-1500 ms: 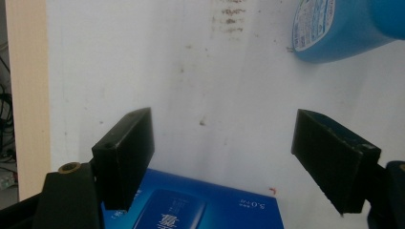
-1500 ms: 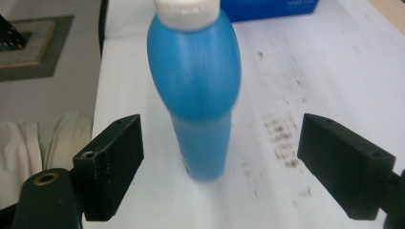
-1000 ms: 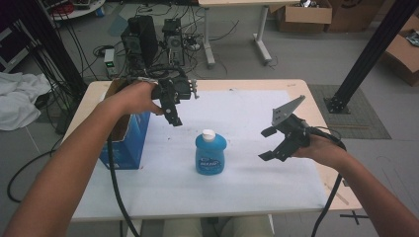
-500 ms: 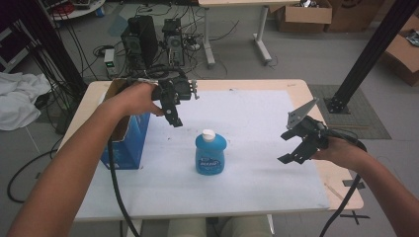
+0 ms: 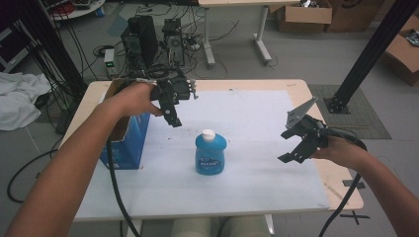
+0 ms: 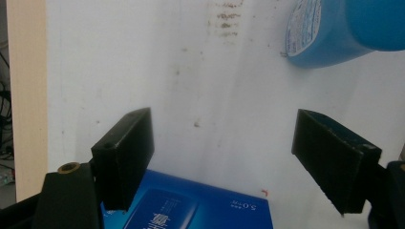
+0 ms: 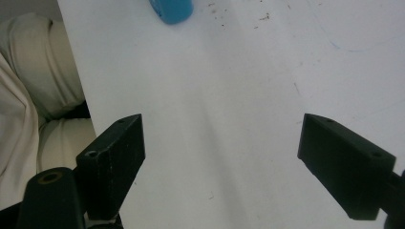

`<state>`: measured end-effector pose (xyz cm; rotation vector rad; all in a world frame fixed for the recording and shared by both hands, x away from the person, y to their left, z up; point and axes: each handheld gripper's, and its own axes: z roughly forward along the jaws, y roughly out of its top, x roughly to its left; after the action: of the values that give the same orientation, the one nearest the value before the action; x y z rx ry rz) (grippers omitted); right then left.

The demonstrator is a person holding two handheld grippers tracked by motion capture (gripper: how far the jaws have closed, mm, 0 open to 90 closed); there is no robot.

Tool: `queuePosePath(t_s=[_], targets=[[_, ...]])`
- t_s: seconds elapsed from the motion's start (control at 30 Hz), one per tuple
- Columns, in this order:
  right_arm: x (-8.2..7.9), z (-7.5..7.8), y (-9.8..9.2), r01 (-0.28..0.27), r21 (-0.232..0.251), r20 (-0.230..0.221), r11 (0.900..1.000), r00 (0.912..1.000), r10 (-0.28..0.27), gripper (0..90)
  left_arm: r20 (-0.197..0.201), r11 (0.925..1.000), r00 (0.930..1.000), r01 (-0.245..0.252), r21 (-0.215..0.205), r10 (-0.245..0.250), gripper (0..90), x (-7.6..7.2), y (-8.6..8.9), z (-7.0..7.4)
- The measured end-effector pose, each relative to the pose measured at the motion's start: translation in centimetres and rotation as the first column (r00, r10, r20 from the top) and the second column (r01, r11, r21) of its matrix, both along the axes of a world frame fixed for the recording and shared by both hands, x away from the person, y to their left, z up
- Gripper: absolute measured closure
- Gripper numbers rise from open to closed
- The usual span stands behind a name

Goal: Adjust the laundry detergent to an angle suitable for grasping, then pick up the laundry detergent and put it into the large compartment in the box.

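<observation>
A blue bottle (image 5: 211,154) with a white cap stands upright in the middle of the white sheet (image 5: 257,113). My left gripper (image 5: 173,117) hangs above the sheet behind and left of it, beside an open blue box (image 5: 124,140). Its jaws are open and empty. The left gripper view (image 6: 224,143) looks down on the box's top edge (image 6: 200,210) and the bottle (image 6: 334,28). My right gripper (image 5: 290,146) is open and empty, low over the sheet, right of the bottle. In the right gripper view (image 7: 222,138) the bottle's base (image 7: 171,9) is far off at the top.
The wooden table (image 5: 341,182) shows a bare strip at its right and front edges. The person's trousers (image 7: 28,71) lie past the near edge. Computer towers (image 5: 141,39), cables and cardboard boxes (image 5: 301,12) sit on the floor beyond; a black frame post (image 5: 365,54) stands at the right.
The right gripper has moved right and toward the near edge, away from the bottle, staying open. The left gripper and the bottle have not moved.
</observation>
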<state>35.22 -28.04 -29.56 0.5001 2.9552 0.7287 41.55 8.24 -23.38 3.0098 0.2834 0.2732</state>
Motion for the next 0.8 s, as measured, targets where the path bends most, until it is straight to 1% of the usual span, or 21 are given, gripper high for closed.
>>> queuePosePath(t_s=[0.27,0.37,0.4,0.5,0.57,0.67,0.8], targets=[[-0.10,-0.24,-0.16,-0.001,-0.008,-0.001,1.000,1.0000,0.001,16.5,0.003,1.0000,1.0000,0.001,0.000,-0.001,22.9,-0.11,-0.16,0.01],[-0.04,-0.22,-0.23,0.004,0.000,0.002,1.000,1.0000,-0.004,16.4,0.001,1.0000,1.0000,0.004,0.004,-0.004,22.9,-0.17,-0.25,0.02],[-0.06,-0.19,-0.21,0.010,0.003,0.003,1.000,0.9999,-0.010,16.4,0.004,1.0000,1.0000,0.005,-0.002,-0.005,22.9,-0.19,-0.25,-0.01],[-0.07,-0.19,-0.11,0.003,0.001,0.005,1.000,1.0000,-0.003,16.4,0.003,1.0000,1.0000,0.003,0.003,-0.003,22.8,-0.19,-0.26,0.07],[-0.08,-0.20,-0.02,-0.002,-0.001,0.005,1.000,1.0000,0.002,16.5,0.008,1.0000,1.0000,0.003,-0.003,-0.003,22.8,-0.21,-0.25,-0.03],[0.02,-0.18,0.02,0.001,0.001,0.005,1.000,1.0000,-0.001,16.5,-0.005,1.0000,1.0000,-0.007,0.004,0.007,23.0,-0.14,-0.23,0.01],[0.07,-0.19,0.13,-0.005,0.005,0.009,1.000,0.9999,0.005,16.5,-0.009,0.9999,0.9999,-0.013,-0.006,0.013,22.7,-0.21,-0.27,0.16]])
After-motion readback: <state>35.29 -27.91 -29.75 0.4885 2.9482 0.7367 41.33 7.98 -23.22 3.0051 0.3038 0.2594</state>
